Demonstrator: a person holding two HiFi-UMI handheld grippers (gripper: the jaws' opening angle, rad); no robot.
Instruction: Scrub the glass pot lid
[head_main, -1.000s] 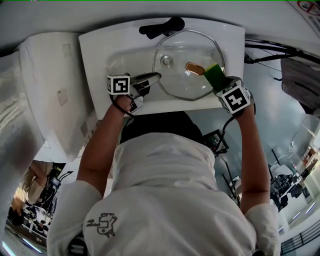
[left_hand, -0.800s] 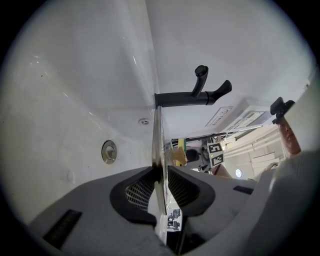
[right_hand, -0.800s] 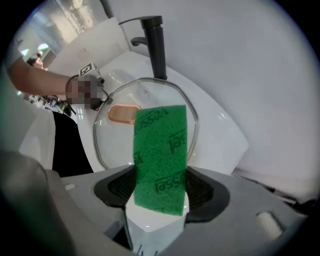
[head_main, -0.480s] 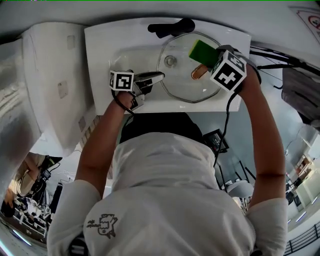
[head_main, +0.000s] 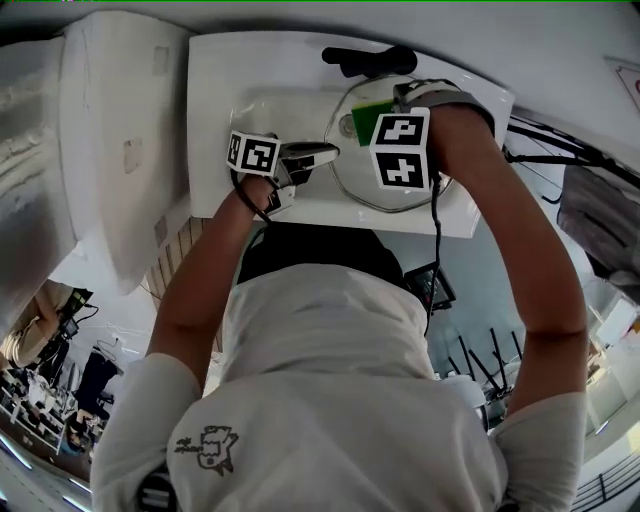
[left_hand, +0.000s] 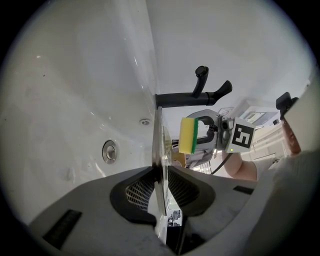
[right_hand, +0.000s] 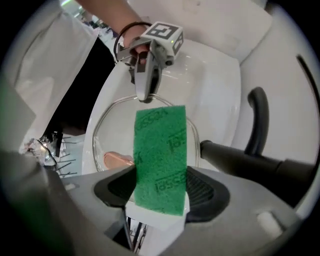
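The glass pot lid (head_main: 352, 178) stands in the white sink (head_main: 215, 95), its rim seen edge-on (left_hand: 159, 150) in the left gripper view. My left gripper (head_main: 318, 153) is shut on the lid's near-left rim (left_hand: 160, 172). My right gripper (right_hand: 159, 187) is shut on a sponge, green scouring face (right_hand: 161, 150) towards its camera, yellow side (left_hand: 188, 135) towards the left gripper. In the head view the sponge (head_main: 368, 121) lies over the lid's far part, close to the faucet. The lid's copper-coloured knob (right_hand: 116, 160) shows through the glass. Whether the sponge touches the glass I cannot tell.
A black faucet (head_main: 365, 60) reaches over the sink's far rim, its spout (right_hand: 250, 160) right beside the sponge. A round overflow fitting (left_hand: 110, 150) sits in the basin wall. A white counter (head_main: 115, 150) runs along the sink's left.
My right gripper has carried the sponge from the lid's near-right edge across to its far side by the faucet. The left gripper has kept its hold on the rim.
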